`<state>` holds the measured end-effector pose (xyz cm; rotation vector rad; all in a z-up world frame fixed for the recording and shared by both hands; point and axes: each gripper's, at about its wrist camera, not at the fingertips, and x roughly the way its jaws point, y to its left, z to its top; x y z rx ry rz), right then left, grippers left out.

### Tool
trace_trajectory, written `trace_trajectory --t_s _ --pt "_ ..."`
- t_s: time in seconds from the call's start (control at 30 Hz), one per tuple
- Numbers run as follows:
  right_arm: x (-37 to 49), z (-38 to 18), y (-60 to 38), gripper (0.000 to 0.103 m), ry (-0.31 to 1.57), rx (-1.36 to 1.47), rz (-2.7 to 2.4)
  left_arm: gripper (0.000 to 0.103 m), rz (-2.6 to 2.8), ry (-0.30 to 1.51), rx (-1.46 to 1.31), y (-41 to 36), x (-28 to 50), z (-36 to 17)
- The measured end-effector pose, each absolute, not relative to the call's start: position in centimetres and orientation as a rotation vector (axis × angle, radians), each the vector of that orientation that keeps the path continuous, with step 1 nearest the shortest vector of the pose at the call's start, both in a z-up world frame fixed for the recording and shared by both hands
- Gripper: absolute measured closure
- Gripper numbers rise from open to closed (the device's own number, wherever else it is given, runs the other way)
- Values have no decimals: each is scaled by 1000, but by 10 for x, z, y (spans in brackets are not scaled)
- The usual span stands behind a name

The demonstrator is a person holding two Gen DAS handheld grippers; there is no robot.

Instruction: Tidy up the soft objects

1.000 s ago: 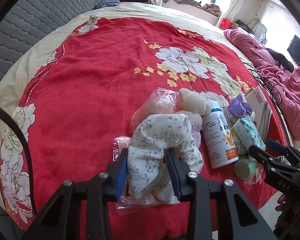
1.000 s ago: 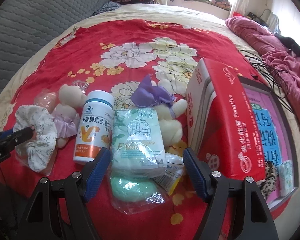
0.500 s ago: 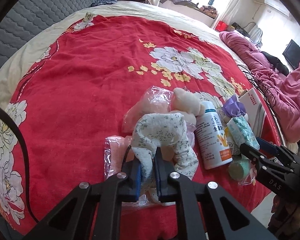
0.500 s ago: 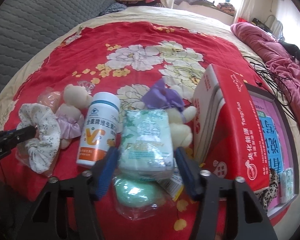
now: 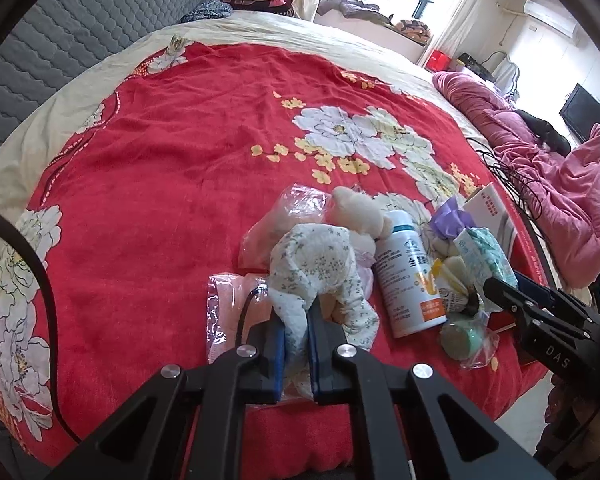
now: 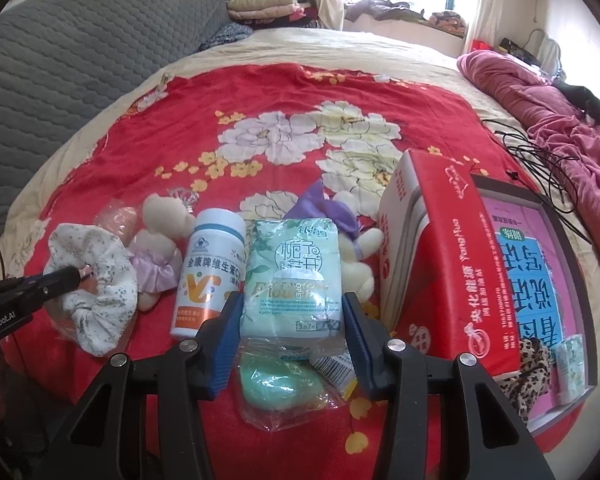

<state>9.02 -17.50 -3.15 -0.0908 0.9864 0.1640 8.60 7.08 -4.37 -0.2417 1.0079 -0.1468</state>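
Observation:
My left gripper [image 5: 296,336] is shut on a white floral scrunchie [image 5: 316,268], pinching its near loop just above the red bedspread. The scrunchie also shows at the left in the right wrist view [image 6: 96,276]. My right gripper [image 6: 292,336] has its blue pads against both sides of a pale green tissue pack [image 6: 294,276], also in the left wrist view [image 5: 486,258]. A green sponge in plastic [image 6: 278,380] lies under the pack. A cream teddy [image 6: 160,228] and a second plush toy with a purple bow [image 6: 332,212] lie among them.
A white vitamin bottle [image 6: 210,272] lies between scrunchie and tissue pack. A red box [image 6: 440,260] and an open tray with a pink-blue lining [image 6: 536,272] stand at the right. Pink bagged items [image 5: 228,308] lie left of the scrunchie. Pink bedding [image 5: 560,184] is at right.
My left gripper has closed from wide open onto the scrunchie. My right gripper's jaws have narrowed onto the tissue pack.

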Motion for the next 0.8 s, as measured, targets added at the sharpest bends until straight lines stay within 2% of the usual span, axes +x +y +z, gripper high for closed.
trace_trajectory --t_s 0.8 --pt "60 22 -183 53 895 -67 203 94 -188 926 -155 26 51 17"
